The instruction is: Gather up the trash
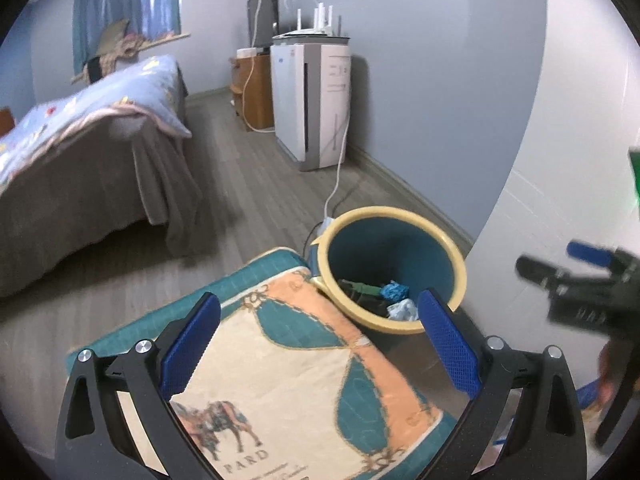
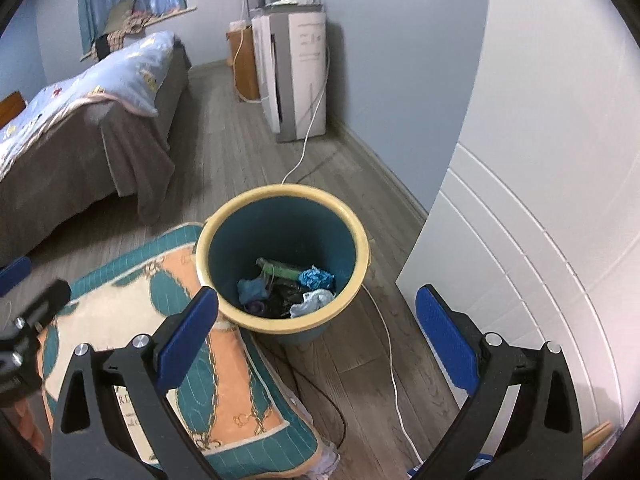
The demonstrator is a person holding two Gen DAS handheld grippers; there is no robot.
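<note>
A bed (image 2: 80,112) with a pale blue quilt fills the far left of the room, and a white door (image 2: 540,200) stands at the right. On the wood floor (image 2: 248,148) lies a patterned cushion (image 2: 224,392), its corner touching the bin. The teal bin (image 2: 280,208) with a cream rim stands beside it, near the door. Inside the bin lies the trash (image 2: 296,284): crumpled blue and white scraps over dark pieces and a green stick. The left gripper (image 1: 320,344) hangs over the cushion, jaws spread wide and holding nothing. The right gripper (image 2: 316,336) hangs above the near rim of the bin, jaws equally wide and bare.
</note>
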